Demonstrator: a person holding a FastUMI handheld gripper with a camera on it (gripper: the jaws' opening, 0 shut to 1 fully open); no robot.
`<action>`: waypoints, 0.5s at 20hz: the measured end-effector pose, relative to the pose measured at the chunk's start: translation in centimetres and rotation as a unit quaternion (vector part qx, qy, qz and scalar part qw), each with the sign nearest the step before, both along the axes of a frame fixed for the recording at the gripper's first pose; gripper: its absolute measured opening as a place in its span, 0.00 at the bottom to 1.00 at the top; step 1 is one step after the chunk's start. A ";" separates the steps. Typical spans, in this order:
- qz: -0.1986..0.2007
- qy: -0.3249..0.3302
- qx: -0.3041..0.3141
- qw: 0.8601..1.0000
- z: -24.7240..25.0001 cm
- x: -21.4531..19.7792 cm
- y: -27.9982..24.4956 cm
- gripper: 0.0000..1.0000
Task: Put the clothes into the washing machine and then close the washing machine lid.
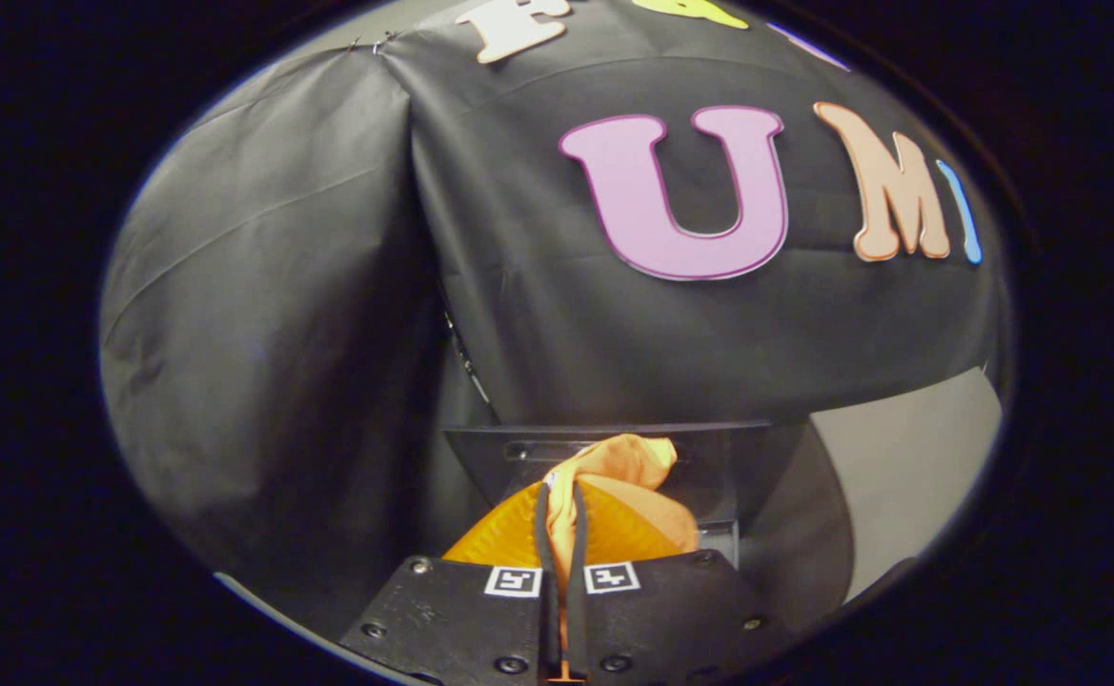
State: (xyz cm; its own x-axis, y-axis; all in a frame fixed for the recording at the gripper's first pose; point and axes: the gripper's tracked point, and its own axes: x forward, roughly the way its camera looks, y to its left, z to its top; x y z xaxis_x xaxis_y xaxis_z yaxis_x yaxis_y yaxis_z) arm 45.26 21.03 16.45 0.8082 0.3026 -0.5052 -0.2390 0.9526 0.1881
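Cloth (614, 481), orange, is pinched between the two fingers (544, 534) of the gripper (561, 519). The fingers are pressed nearly together, with only a thin fold of the fabric showing in the narrow gap between them. Above the fingertips the cloth bunches into a knot-like lump, and more of it spills out to both sides just ahead of the gripper's body. The part on the left looks ribbed or finely textured; the part on the right is smoother and crumpled.

Two small square markers (514, 581), white with blocky dark patterns, sit on the gripper's body, one at the base of each finger. They carry no readable words.

Beyond the cloth stands a dark panel (709, 457), with a straight top edge and a slim horizontal slot near that edge. It may be part of the washer, but I cannot tell which part, and no brand or label can be made out on it.

Behind the panel hangs the booth's black wall (280, 286), creased and draped in folds. A pale grey surface (909, 476) shows beside the panel, past the lower hem of the wall.
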 end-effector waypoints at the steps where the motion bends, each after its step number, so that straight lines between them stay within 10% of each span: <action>1: 0.004 0.003 -0.004 1.000 -1.1 0.2 0.7 0.03; 10: -0.002 -0.009 -0.024 1.000 -4.8 2.1 2.5 0.06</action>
